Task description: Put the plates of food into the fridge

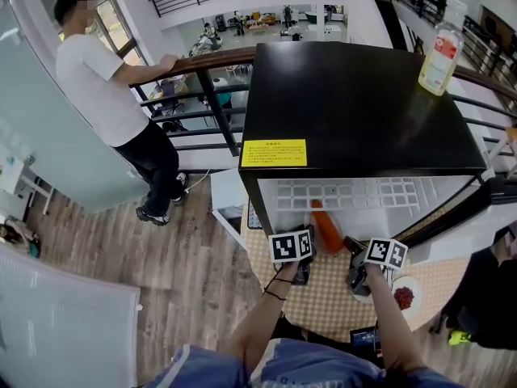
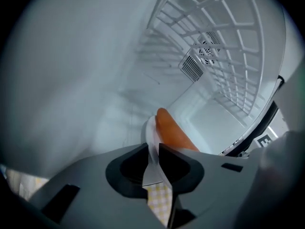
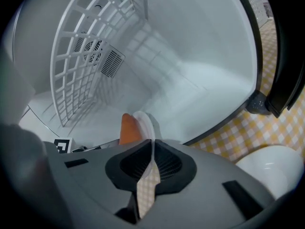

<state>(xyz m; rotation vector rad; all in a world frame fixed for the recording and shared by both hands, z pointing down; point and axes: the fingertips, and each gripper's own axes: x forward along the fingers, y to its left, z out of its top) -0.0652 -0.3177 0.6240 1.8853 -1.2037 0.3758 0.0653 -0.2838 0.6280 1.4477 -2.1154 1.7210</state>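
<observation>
Your carrot (image 1: 326,227) lies long-ways into the fridge (image 1: 355,103), thin end pointing away from you toward the back wall and leaning slightly left, thick end toward you. It rides on the white plate (image 2: 151,138), right at the mouth of the fridge and under the wire shelf (image 1: 347,192). Both your forearms reach forward from low in the head view, side by side, with the carrot between the two marker cubes. Your left gripper (image 2: 153,152) has its jaws pinched onto the plate's rim, with the carrot just to their right. Your right gripper (image 3: 152,148) is clamped on the opposite rim, the carrot just to its left. Inside, the white walls and floor stand open ahead of the plate, with a vent (image 2: 192,67) on the back wall. The black frame (image 3: 252,56) runs close on your right side. Behind your right gripper, a second plate (image 1: 404,296) with red food sits on the checked cloth (image 1: 323,297). A bottle (image 1: 440,55) stands on the fridge's top at the far right corner, and a person (image 1: 105,95) leans on the railing well off to your left.
</observation>
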